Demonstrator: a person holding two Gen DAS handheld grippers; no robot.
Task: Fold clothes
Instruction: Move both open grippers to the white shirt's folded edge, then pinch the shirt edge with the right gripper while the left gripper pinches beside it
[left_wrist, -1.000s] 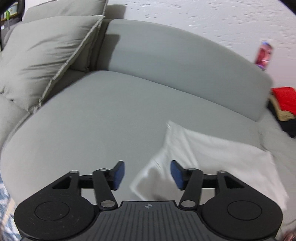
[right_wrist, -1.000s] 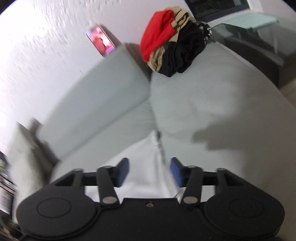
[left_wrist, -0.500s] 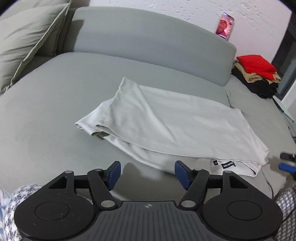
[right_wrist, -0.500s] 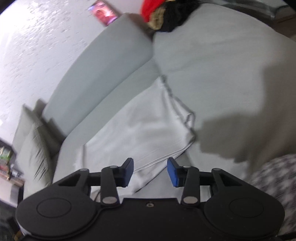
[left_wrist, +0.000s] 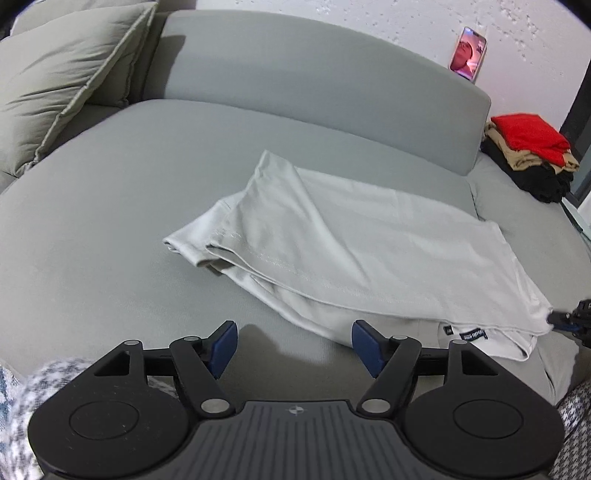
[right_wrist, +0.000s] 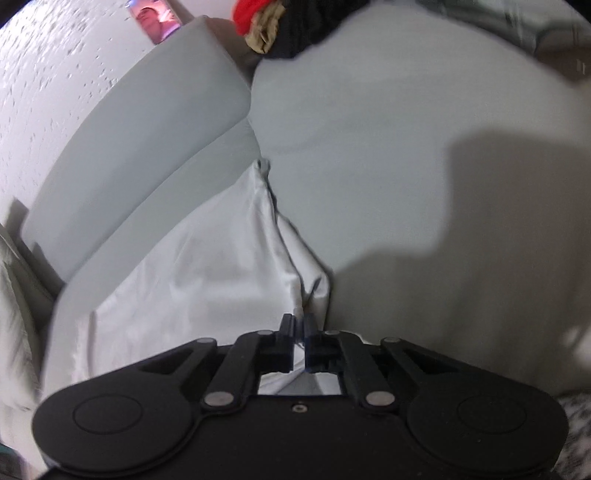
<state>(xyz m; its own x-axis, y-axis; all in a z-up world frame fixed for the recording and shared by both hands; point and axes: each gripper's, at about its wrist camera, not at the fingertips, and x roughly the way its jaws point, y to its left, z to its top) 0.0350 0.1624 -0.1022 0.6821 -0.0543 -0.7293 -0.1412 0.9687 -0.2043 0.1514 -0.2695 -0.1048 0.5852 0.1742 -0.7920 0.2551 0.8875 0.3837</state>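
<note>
At the far left of the left wrist view, pale cushions are propped against the grey sofa. Low in that view, the left gripper is held with its jaws spread wide; only bare sofa seat is seen between its blue pads, and the near edge of the garment is touched by neither. The light grey garment, partly folded, is laid flat on the seat, with a small label near its front hem. A phone is leaned against the wall on top of the backrest. Further right, a stack of red, tan and black clothes is placed at the sofa's end. At the garment's right corner, the right gripper has just been closing, and the fabric edge is pinched between its jaws.
</note>
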